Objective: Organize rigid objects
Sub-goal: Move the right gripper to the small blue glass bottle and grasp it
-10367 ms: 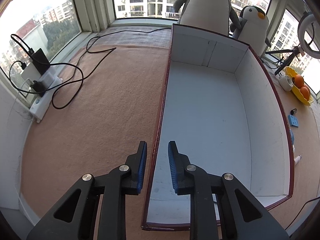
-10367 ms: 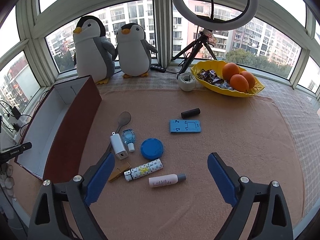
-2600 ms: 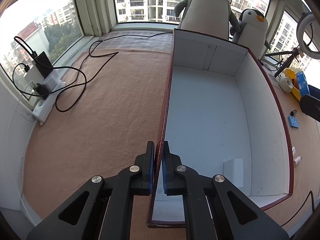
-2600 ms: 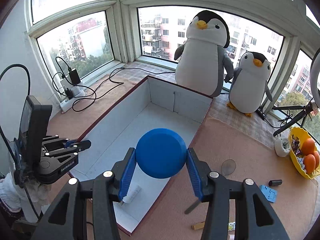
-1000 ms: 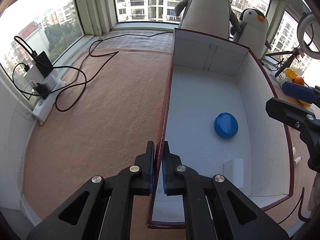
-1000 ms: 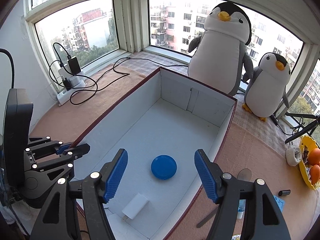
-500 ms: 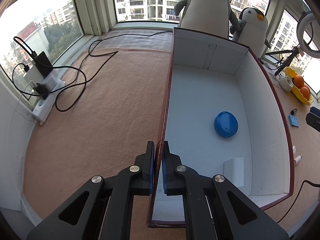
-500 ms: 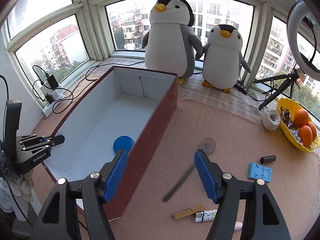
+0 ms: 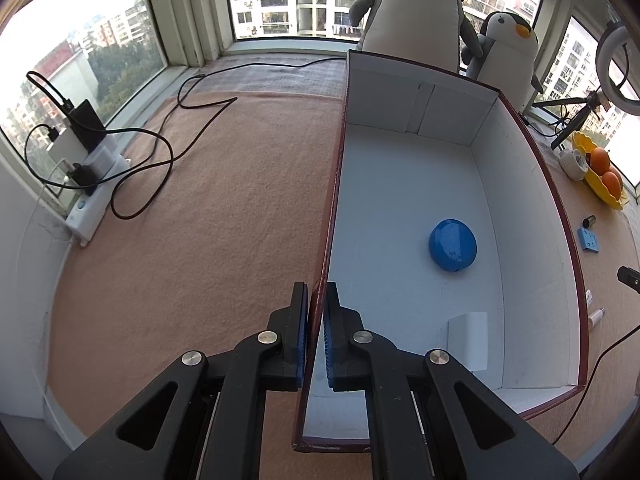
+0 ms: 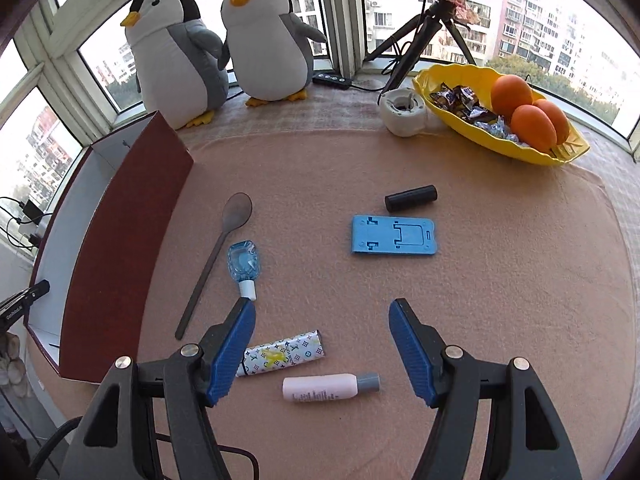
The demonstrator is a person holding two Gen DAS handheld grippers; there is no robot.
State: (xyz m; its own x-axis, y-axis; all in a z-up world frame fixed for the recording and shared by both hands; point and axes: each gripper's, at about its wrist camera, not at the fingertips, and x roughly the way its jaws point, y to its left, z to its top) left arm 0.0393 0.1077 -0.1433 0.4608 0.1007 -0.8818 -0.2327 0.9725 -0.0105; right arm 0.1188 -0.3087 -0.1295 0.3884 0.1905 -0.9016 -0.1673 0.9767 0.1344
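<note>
— Legible writing?
— Monogram print on wrapped tube (image 10: 282, 354), lower centre; nothing readable.
— Grippers?
— My left gripper (image 9: 315, 336) pinches box (image 9: 568, 264) wall; blue disc (image 9: 453, 245) inside. My right gripper (image 10: 322, 344) spread, empty.

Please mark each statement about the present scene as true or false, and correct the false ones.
1. The left tool is shut on the box wall. True.
2. The right tool holds the blue round lid. False: the right tool is open and empty; the lid lies inside the box.
3. The spoon lies inside the box. False: it lies on the cloth beside the box, outside it.
4. A white block lies in the box, apart from the lid. True.
5. The pink bottle stands upright. False: it lies on its side.
6. The blue phone stand lies flat near the black cylinder. True.
</note>
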